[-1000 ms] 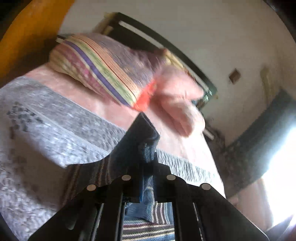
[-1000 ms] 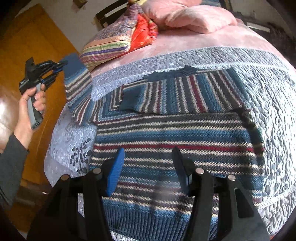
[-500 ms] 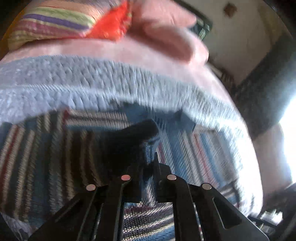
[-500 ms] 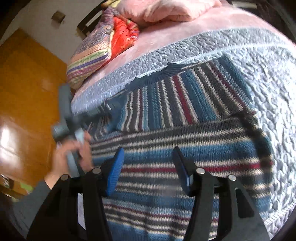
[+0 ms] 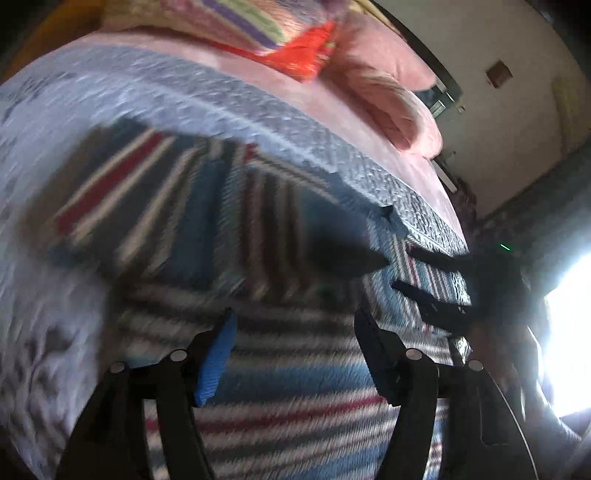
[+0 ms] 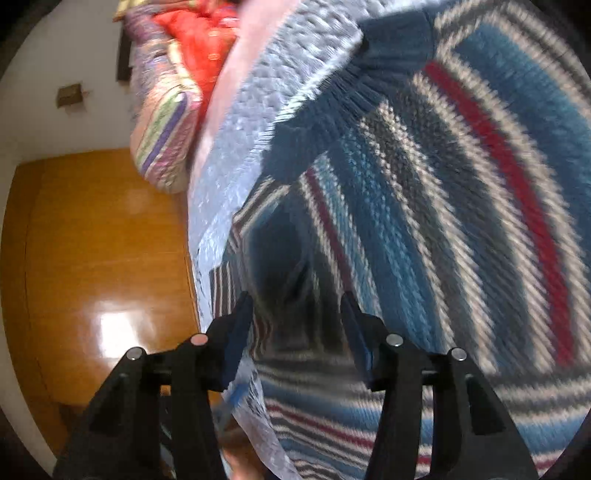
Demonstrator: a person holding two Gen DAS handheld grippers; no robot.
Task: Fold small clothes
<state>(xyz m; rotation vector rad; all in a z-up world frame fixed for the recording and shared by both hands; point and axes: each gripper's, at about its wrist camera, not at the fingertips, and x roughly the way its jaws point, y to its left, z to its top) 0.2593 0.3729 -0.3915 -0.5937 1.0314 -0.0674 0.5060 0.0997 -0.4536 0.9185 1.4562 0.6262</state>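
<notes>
In the left wrist view the left gripper [image 5: 295, 332] hangs just above the striped sweater [image 5: 280, 391], its two fingers spread wide with nothing between them; one finger carries a blue pad [image 5: 216, 363]. The sweater lies flat on the grey quilted bedspread [image 5: 55, 155], its bands of blue, white, dark grey and red running across under the fingers. Just beyond them a sleeve [image 5: 166, 206] is folded in over the body, its stripes running at an angle to those below (the picture is blurred there, so the edges are soft). To the right, over the far part of the sweater, the right gripper [image 5: 413, 273] shows as a dark shape with its fingers apart and empty. Past the bedspread come a pink sheet [image 5: 332, 122], a striped pillow [image 5: 236, 22] and a pink pillow [image 5: 388, 85] near the wall.

In the right wrist view the right gripper [image 6: 297, 321] is also wide and empty, close over the sweater [image 6: 461, 206] near the bed's edge. The dark blue ribbed collar [image 6: 332, 110] lies further off, against the bedspread [image 6: 266, 92]. Beside the bed the glossy wooden floor [image 6: 99, 258] shows, with the striped pillow [image 6: 162, 136] beyond.
</notes>
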